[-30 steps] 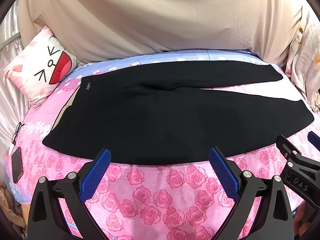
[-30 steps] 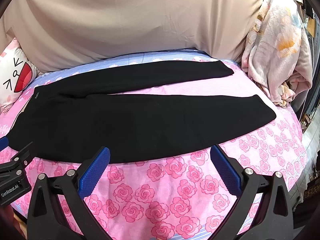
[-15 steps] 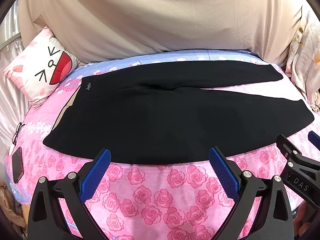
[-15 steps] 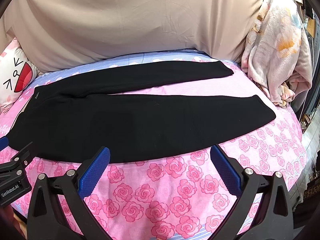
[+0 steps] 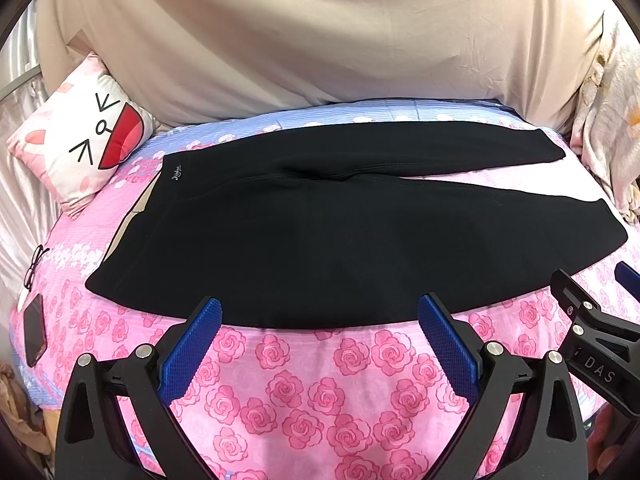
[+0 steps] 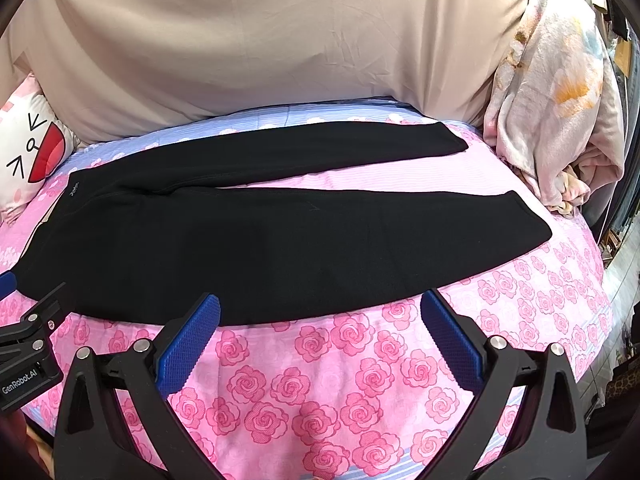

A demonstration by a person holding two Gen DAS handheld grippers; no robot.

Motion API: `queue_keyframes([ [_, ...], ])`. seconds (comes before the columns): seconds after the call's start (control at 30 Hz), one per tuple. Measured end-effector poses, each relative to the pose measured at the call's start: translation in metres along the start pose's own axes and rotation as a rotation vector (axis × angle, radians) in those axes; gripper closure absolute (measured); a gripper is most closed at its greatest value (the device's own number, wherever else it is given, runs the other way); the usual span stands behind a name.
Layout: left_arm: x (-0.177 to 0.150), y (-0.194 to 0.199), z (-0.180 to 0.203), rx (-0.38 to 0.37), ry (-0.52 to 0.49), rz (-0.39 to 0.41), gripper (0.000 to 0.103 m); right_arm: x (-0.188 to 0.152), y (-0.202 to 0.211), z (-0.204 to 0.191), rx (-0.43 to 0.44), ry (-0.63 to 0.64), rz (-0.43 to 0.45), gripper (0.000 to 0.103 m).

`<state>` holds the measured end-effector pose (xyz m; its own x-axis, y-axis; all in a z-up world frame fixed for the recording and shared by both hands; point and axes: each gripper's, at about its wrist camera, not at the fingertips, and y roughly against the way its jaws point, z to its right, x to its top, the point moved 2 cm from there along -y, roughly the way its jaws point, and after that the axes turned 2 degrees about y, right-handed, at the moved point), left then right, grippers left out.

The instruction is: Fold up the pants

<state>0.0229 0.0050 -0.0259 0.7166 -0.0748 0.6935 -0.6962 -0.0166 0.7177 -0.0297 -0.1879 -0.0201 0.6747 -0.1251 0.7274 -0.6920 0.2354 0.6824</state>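
The black pants [image 5: 320, 236] lie flat on the bed [image 5: 304, 392], waistband to the left, legs to the right. The left tool [image 5: 320, 322] and the right tool [image 6: 320, 316] hover just before the near edge of the pants — both with fingers wide apart, holding nothing.

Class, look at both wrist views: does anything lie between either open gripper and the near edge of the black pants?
Nothing visible does. Only bare rose-print bedsheet separates the left gripper and the right gripper from the pants. The phone and glasses lie off to the left.
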Motion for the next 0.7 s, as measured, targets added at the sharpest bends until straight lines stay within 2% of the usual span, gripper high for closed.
queue_keyframes([
  [0.7,0.0009,-0.0002,0.002,0.003,0.0,-0.002,0.007,0.0001,-0.0005,-0.0005,-0.003,0.004,-0.001,0.005],
])
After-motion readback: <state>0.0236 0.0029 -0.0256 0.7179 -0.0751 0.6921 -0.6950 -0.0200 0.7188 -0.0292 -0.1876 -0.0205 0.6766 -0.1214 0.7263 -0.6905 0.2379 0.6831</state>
